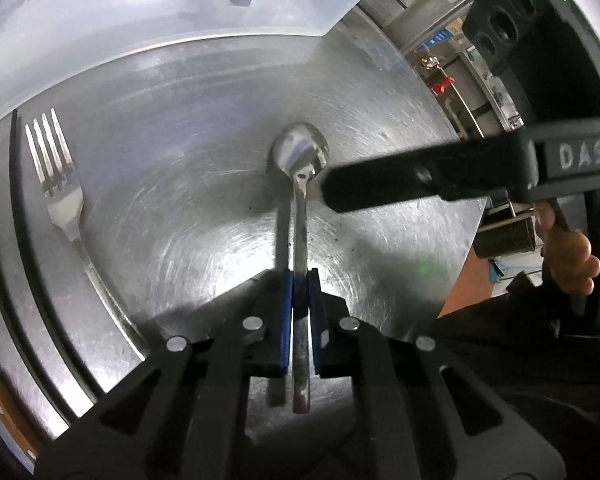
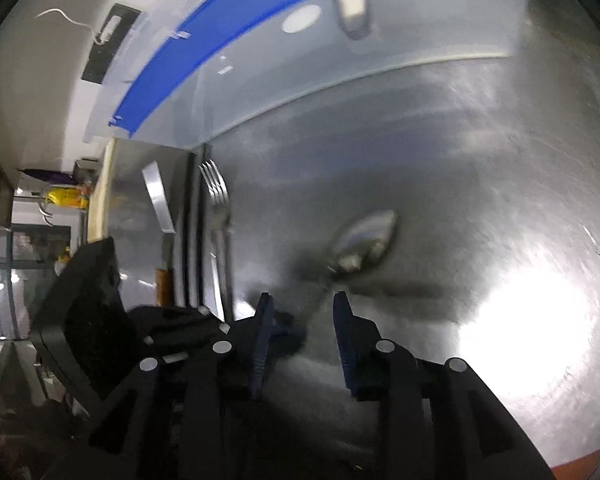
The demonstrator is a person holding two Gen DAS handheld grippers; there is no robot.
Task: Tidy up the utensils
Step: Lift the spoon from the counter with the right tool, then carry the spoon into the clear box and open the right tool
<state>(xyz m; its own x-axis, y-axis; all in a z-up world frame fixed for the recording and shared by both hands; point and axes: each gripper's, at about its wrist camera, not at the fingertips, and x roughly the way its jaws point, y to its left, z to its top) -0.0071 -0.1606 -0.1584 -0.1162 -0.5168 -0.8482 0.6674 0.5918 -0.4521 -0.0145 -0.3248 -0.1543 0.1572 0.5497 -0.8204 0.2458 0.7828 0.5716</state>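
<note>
— Steel, scratched and swirled with wear: that is the table [image 1: 380, 92], with a bright glare patch on it in the right wrist view. What lies on it?

— One spoon [image 1: 300, 152], polished metal, oval bowl mirror-bright, slim straight handle. It sits mid-table, bowl pointing away, and its handle runs back between the blue pads of the left gripper [image 1: 300, 284], which is clenched on it.

— And the right gripper [image 2: 302, 300]?

— Its jaws stand apart, nothing between them but the blurred spoon handle passing through the gap; I cannot tell whether either pad touches it. In the left view its black finger reaches in from the right, tip just beside the spoon's neck.

— Other cutlery?

— A fork [image 1: 60, 184], four tines, same bright steel, lies well to the left of the spoon near two dark grooves in the table. Beyond those, a knife [image 2: 160, 204] with a flat blade and a brown wooden handle.

— Behind them?

— A bin [image 1: 100, 60] of cloudy translucent plastic, with a blue band along its top, stands on the far side of the table.
</note>
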